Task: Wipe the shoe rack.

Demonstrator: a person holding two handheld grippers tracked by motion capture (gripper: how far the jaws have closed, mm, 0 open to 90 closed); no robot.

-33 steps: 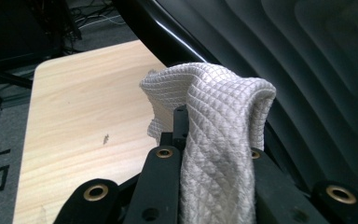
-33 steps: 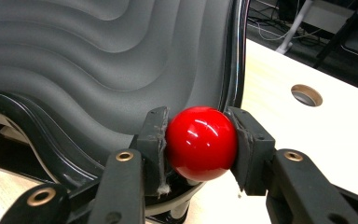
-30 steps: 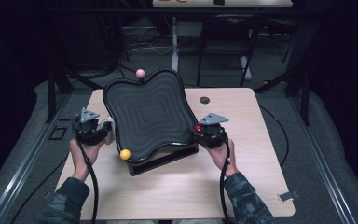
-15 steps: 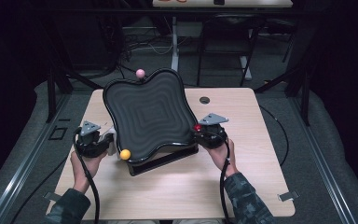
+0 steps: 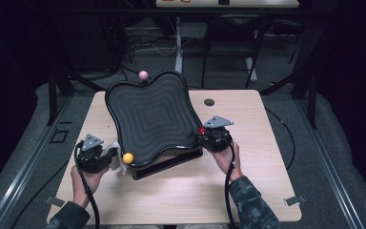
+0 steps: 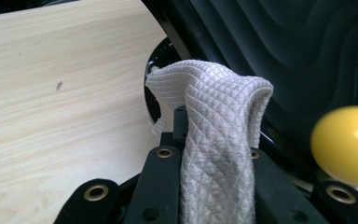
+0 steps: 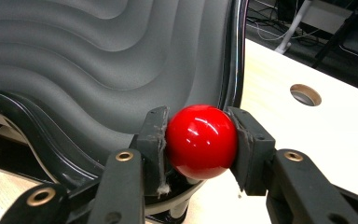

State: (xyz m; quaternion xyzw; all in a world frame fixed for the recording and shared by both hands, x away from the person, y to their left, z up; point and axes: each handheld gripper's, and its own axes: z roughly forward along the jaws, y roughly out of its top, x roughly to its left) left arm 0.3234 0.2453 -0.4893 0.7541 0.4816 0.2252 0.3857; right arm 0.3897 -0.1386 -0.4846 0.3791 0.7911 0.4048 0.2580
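Moving down toward near table edge since a sec ago: left gripper (image 5: pixel 108 157), jaws pinched tight on white cloth (image 6: pixel 214 135), now by yellow ball (image 5: pixel 128 158) at tray's near corner. Prob. about to wipe that ball or rim. Right gripper (image 7: pixel 200 140) hasn't moved, clamped on red ball (image 7: pixel 201 141), steadying tilted black wavy tray (image 5: pixel 147 114) on table (image 5: pixel 248 191). Count: 3 balls (yellow, red, pink (image 5: pixel 143 75)), 1 tray, 1 cloth, 2 grippers.

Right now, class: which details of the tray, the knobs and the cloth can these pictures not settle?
- Black tray: what props its tilted underside, high view; the tray itself hides it.
- Yellow knob: blurred, cut by the right edge, left gripper view.
- White cloth: lower end hidden between the left gripper's jaws.
- Red knob: its mount, hidden behind the right gripper.
- Pink knob: too small for detail, high view.
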